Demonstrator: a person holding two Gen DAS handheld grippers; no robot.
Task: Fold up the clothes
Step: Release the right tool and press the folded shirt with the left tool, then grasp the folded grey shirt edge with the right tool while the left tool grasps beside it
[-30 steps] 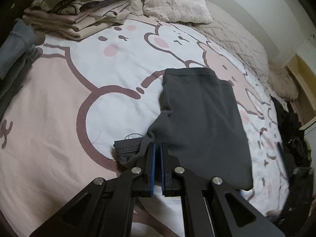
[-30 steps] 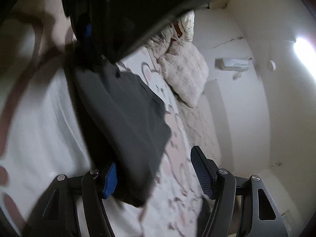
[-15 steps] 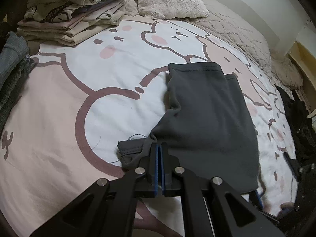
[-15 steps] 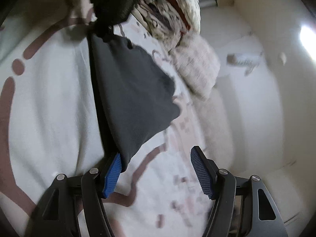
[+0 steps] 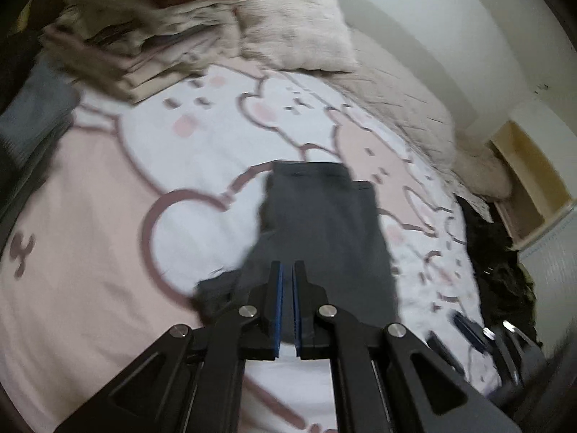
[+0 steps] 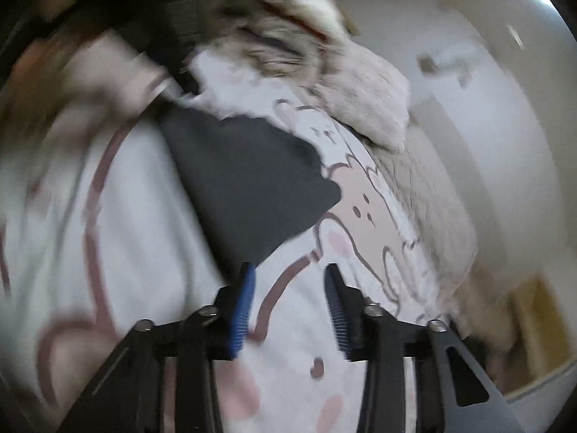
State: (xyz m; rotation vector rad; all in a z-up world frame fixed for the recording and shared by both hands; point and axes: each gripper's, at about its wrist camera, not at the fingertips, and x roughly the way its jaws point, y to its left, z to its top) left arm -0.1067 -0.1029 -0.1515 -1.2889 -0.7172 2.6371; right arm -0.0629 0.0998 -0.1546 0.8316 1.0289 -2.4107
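Note:
A dark grey folded garment (image 5: 324, 223) lies flat on the pink and white bear-print bedspread (image 5: 108, 187). My left gripper (image 5: 287, 267) hovers over the garment's near edge, its blue pads a narrow slit apart, with nothing between them. My right gripper (image 6: 290, 274) is open and empty just off the garment's near corner (image 6: 252, 187). It also shows at the lower right of the left wrist view (image 5: 479, 332). Both views are motion-blurred.
A stack of folded clothes (image 5: 137, 47) sits at the back left, with grey clothes (image 5: 32, 115) at the left edge. A fluffy pillow (image 5: 295, 36) and a quilted blanket (image 5: 400, 108) lie at the head. Dark clothes (image 5: 497, 263) are heaped at the right edge.
My left gripper has let go of the garment's edge and lifted back a little. My right gripper has pulled away from the garment and narrowed its opening. The garment lies flat.

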